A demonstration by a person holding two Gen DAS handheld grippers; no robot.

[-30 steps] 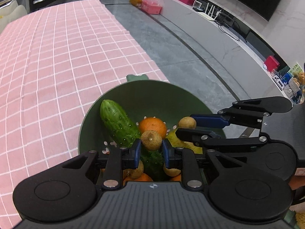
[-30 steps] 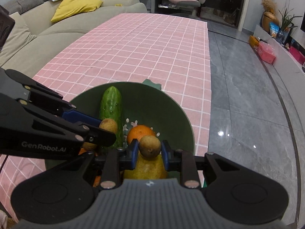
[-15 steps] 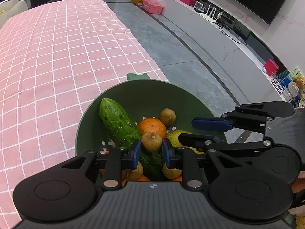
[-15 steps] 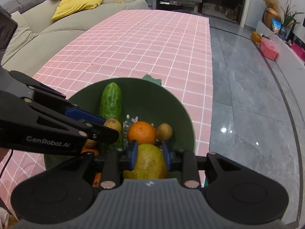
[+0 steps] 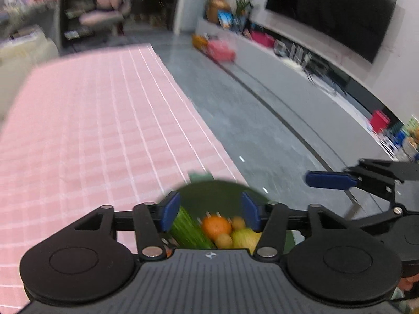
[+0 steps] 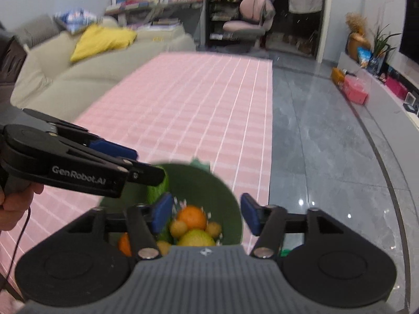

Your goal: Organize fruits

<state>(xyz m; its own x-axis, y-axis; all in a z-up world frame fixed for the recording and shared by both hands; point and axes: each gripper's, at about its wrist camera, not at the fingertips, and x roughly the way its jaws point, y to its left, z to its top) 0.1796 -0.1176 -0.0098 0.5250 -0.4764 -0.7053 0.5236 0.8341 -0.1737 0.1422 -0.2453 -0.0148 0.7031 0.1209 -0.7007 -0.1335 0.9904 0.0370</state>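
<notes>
Both the left gripper and right gripper hang above the green bowl, jaws just spread and empty, because the fruits now lie inside the bowl.

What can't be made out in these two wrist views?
- Near half of the green bowl, left wrist view: hidden by the left gripper body.
- Cucumber, right wrist view: mostly behind the left gripper's fingers; motion blurred.
- Small brown fruits: too blurred to identify or count.
- Right gripper: jaws open, nothing between them.
</notes>
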